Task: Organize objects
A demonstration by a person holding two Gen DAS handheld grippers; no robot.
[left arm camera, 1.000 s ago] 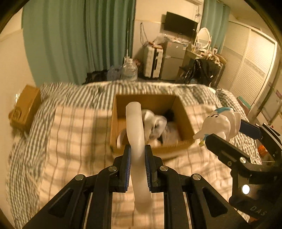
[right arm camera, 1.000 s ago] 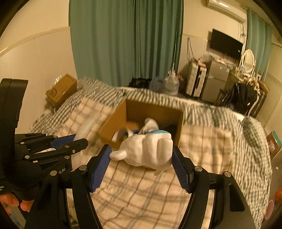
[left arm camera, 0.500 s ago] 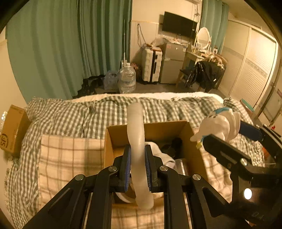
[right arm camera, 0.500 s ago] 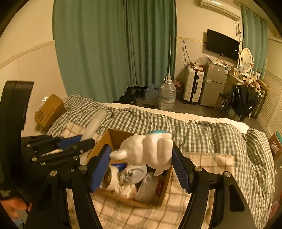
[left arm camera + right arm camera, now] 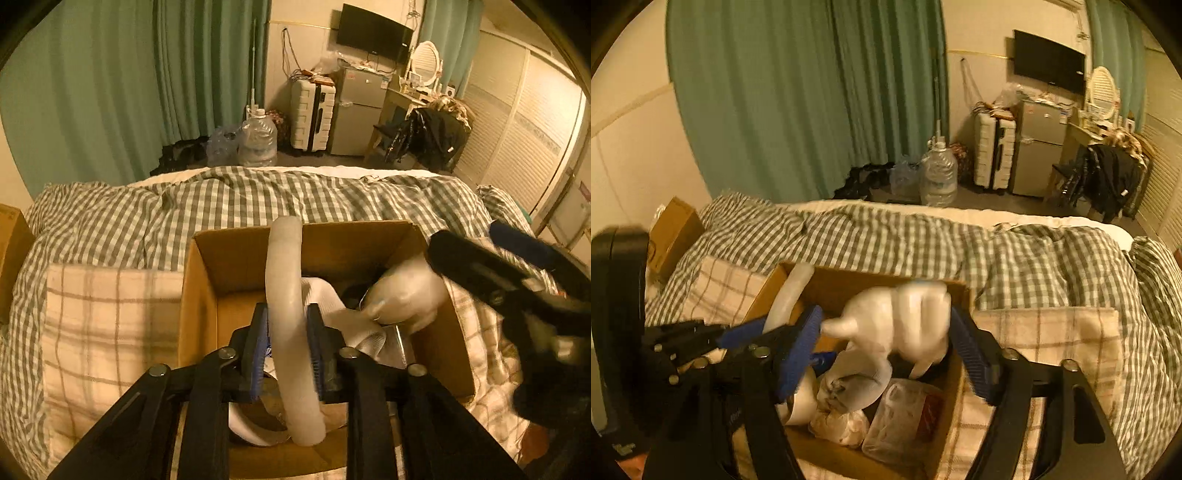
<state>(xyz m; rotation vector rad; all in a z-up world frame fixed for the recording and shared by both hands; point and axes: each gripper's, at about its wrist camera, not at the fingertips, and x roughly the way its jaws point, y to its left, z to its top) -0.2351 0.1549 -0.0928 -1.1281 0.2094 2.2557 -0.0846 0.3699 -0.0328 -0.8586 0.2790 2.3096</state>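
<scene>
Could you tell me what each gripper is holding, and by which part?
Left gripper clamps the white tube mid-length; right gripper holds the white figurine by its sides.

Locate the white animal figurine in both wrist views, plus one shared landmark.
Left wrist: white animal figurine at right of centre, blurred, over the right side of the cardboard box, held by the right gripper.
Right wrist: centre, between that gripper's fingers, above the box contents.
Shared landmark: the large water jug on the floor by the green curtain.
</scene>
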